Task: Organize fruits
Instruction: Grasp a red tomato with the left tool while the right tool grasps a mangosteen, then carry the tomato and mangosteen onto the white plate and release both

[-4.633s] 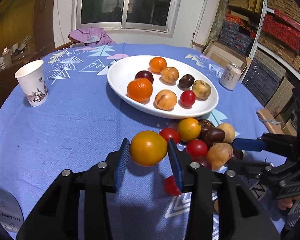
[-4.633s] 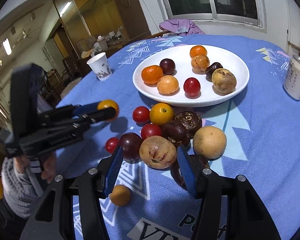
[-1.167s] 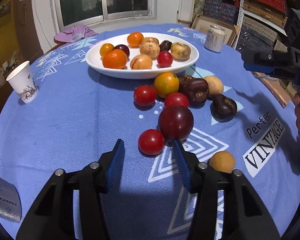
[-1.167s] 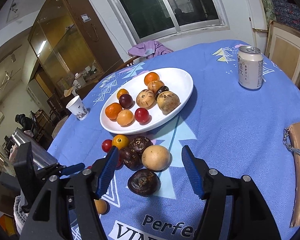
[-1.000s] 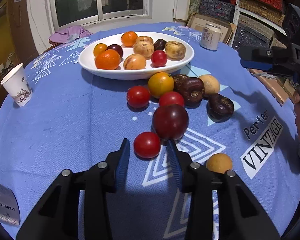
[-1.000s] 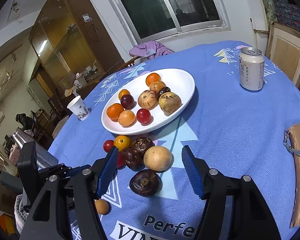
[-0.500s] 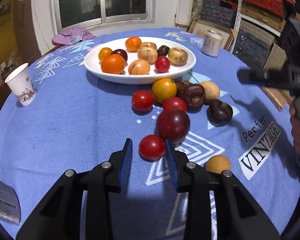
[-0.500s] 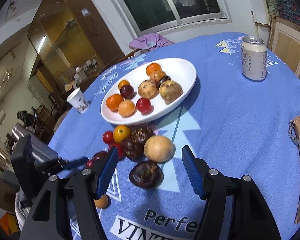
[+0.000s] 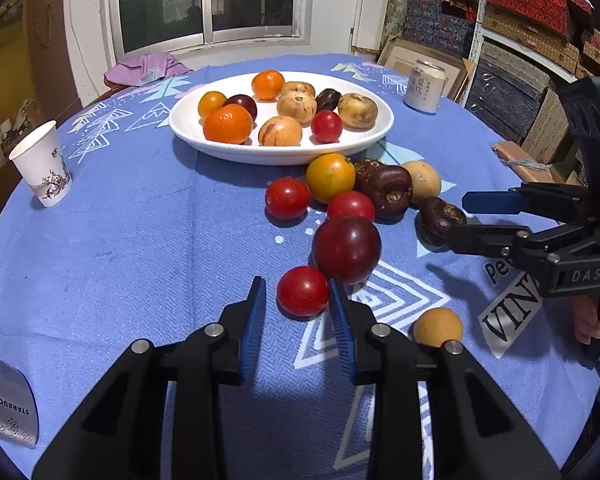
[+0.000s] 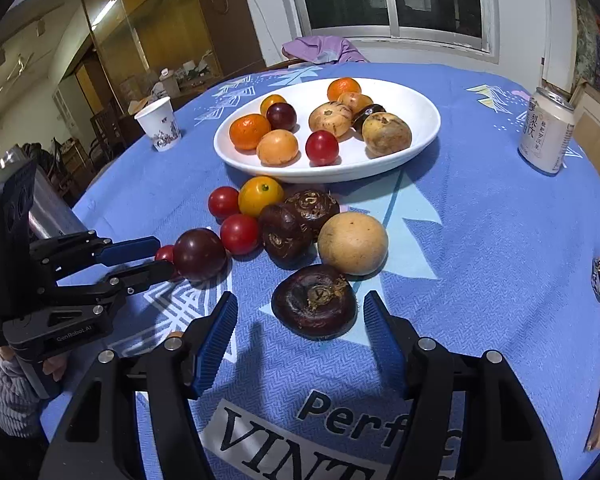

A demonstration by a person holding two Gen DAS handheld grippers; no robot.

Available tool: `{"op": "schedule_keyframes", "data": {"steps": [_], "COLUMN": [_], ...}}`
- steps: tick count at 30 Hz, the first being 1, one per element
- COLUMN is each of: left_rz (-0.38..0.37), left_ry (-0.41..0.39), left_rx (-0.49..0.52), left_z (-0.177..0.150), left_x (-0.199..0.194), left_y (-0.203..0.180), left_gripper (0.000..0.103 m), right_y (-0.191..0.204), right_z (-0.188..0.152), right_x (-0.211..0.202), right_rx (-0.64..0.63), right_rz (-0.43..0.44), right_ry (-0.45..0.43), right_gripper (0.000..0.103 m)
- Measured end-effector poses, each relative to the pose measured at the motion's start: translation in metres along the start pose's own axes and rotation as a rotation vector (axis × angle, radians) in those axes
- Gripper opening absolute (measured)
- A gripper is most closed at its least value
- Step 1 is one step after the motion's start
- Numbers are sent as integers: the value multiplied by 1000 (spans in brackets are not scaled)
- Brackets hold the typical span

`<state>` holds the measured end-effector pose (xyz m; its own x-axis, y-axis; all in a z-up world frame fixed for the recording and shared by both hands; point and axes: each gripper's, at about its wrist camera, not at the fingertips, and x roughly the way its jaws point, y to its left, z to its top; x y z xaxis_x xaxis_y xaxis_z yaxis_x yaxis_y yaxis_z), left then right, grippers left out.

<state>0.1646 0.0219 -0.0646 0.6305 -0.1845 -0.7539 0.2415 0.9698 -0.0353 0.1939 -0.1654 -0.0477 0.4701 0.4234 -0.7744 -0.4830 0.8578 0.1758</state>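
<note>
Left gripper: its two blue pads sit on each side of a small red tomato. The right pad looks like it touches the tomato. A small gap shows on the left side, so it is still spread a little and not pinching.
Right gripper: spread wide, with a dark brown fruit lying between its pads. The pads do not touch it.
Close fruit: a small tan ball lies on the tabletop just right of the left gripper. A big dark red plum sits right behind the small red tomato, touching it.
Fruit pile: past the plum, two more red tomatoes, a yellow-orange tomato, two dark brown fruits and a round tan fruit lie close together on the blue cloth.
White plate: behind the pile, holding oranges, tan fruits, a red tomato and dark fruits.
Far things: a paper cup stands to the left, a drink can stands to the right of the plate, and a purple cloth lies at the far edge.
</note>
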Motion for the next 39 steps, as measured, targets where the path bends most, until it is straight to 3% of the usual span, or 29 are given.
{"op": "schedule_keyframes", "data": {"steps": [7,10,18,28,33,39], "left_rz": [-25,-27,-22,50,59,45], "left_ry": [35,34,29,-96,-138,-181], "left_rx": [2,-1,-19,-31,-67,-119], "left_z": [0,0,2,11,41,106], "left_x": [10,10,11,-18,-31,-29], "left_y": [-2,-2,-1,3,15,29], "left_gripper": [29,26,25,24,24,24], "right_y": [7,2,3,-7,-19,-22], "right_z": [-2,-2,-1,2,19,79], "right_x": [7,11,12,-5,-29,-45], "right_rx": [-39,-27,-33,23,77,79], "right_rz": [-38,-51,-49,10,50,16], "right_ry": [16,29,25,-30,-99,-164], "right_gripper": [64,50,49,49,49,49]}}
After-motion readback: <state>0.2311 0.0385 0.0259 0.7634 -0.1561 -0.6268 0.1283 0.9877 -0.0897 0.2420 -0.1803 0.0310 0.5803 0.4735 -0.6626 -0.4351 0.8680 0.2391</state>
